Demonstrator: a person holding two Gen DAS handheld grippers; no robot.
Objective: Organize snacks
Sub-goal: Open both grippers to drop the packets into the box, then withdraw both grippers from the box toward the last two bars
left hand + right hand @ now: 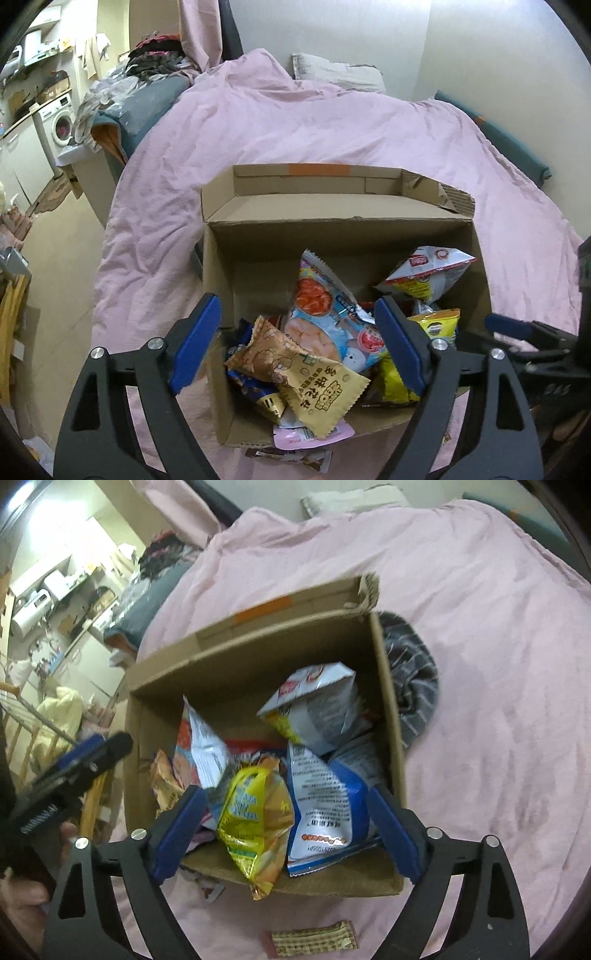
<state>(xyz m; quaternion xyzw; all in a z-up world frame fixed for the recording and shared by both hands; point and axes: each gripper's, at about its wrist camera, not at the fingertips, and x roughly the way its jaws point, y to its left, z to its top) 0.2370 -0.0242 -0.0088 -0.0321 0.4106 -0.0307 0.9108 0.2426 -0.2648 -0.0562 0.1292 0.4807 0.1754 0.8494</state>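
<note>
1. The snacks are nearly all in the cardboard box (476,266) sitting on the pink duvet (295,122). It's a loose heap: a tan peanut-style packet (295,376) draped over the near wall, a light-blue packet (325,321) standing up behind it, a white-and-yellow bag (424,275) leaning at the far right, and a yellow bag (255,819) spilling over the near edge in my right view.

2. Handling-wise I'd guess they're all light, puffy foil or plastic pouches, so crinkly, slippery, and probably full of stuff that crushes. I'd pinch them by the crimped seal at the top or a corner, not across the belly.

3. One straggler: a small checked wrapper bar (314,939) lies flat on the duvet just in front of the box. It's thin and lying on soft bedding, so it could be fiddly to pinch. There's also a pink packet (314,437) poking out at the box's near bottom edge.

4. My left gripper (295,345) has its jaws spread wide, nothing clamped. It hovers above the near-left part of the box, pointing steeply down over the tan packet.

5. My right gripper (286,827) is likewise spread and empty, angled down over the near-right part, with the yellow bag showing between its fingers but not pressed.

6. Outside the box, a grey striped cloth (413,679) is bunched against its right wall.
</note>
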